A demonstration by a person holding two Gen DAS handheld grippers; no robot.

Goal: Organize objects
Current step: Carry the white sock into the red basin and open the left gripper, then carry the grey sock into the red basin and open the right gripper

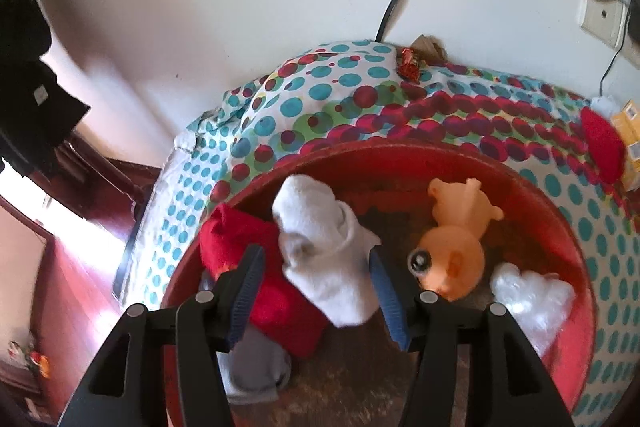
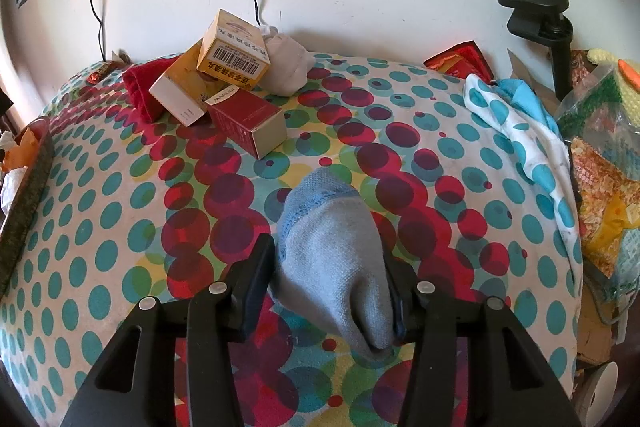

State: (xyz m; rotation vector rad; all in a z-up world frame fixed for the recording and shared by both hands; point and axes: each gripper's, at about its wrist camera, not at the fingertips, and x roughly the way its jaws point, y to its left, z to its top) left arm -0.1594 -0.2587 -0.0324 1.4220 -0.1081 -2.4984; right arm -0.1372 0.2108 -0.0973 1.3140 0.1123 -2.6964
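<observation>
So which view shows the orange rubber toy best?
The left wrist view: the orange toy lies in the red tub, fully visible beside the white sock. The right wrist view shows only the tub's edge; the toy cannot be made out there.

white sock [image 1: 326, 259] and grey-blue sock [image 2: 340, 267]: soft knit cloth, matt; orange toy [image 1: 452, 251]: smooth plastic; spotted tablecloth [image 2: 120, 227]: matt fabric; boxes [image 2: 236, 55]: printed cardboard.

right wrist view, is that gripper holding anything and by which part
The blue-grey sock sits between the right gripper's jaws near its toe end, its cuff lying on the spotted cloth. Whether the jaws press it cannot be told.
</observation>
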